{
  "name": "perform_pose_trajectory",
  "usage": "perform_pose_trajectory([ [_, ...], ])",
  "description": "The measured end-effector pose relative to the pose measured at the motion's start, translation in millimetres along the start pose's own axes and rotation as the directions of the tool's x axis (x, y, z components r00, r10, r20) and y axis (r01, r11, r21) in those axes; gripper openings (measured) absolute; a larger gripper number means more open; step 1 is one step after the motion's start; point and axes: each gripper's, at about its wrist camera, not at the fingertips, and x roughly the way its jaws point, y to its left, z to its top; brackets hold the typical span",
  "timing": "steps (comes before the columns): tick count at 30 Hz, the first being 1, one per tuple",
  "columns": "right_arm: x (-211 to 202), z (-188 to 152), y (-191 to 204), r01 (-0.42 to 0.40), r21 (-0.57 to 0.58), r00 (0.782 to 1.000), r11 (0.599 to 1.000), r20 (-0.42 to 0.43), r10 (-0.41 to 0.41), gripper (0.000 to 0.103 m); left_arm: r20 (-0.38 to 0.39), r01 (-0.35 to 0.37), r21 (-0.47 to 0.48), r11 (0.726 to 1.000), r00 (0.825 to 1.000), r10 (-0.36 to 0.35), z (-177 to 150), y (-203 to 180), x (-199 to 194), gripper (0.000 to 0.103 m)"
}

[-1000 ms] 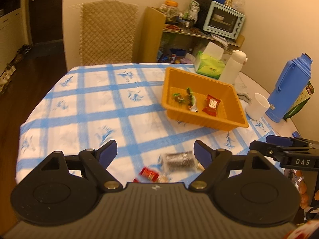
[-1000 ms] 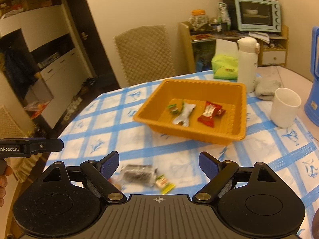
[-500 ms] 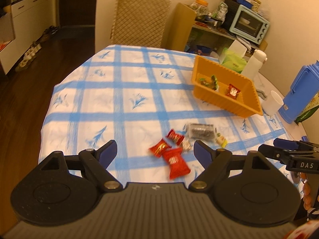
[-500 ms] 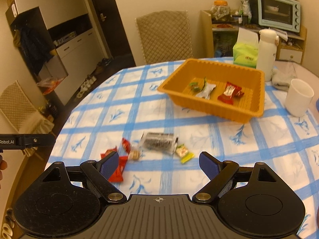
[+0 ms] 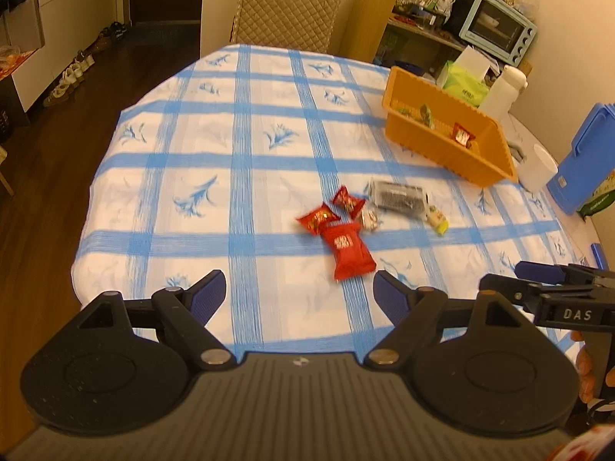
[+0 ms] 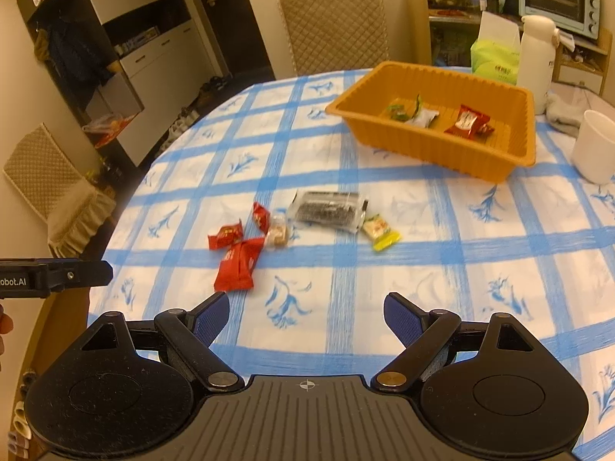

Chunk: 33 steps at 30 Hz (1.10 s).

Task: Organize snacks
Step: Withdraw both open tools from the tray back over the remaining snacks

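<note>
We see the counter (image 5: pixel 246 176), cloth-covered in blue checks. A ribbed orange plastic tray (image 6: pixel 453 150) sits upper right; crinkly snack packets (image 6: pixel 236 265) lie mid-frame. Our left hand-held gripper (image 5: pixel 299 294) and right hand-held gripper (image 6: pixel 306 313) tilt downward above the near edge, both wide and empty.

Left gripper (image 5: pixel 299 292): tipped down, jaws wide apart, nothing between the blue pads (image 5: pixel 205 296). Right gripper (image 6: pixel 306 315): tipped down too, jaws wide apart, nothing held. Side by side, close together. A bit of a hand (image 5: pixel 586 368) seen at the right gripper's handle.
</note>
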Motion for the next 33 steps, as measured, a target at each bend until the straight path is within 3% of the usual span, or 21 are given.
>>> perform_pose_trajectory([
  [10, 17, -9, 3, -0.017, -0.033, 0.999, 0.999, -0.036, 0.016, 0.087, -0.031, -0.003, 0.040, 0.999, 1.000, 0.005, -10, -18, 13, 0.080],
  [33, 36, 3, -22, 0.001, -0.045, 1.000, 0.999, -0.024, -0.002, 0.087, -0.061, 0.038, 0.093, 0.995, 0.998, -0.033, 0, -56, 67, 0.068],
])
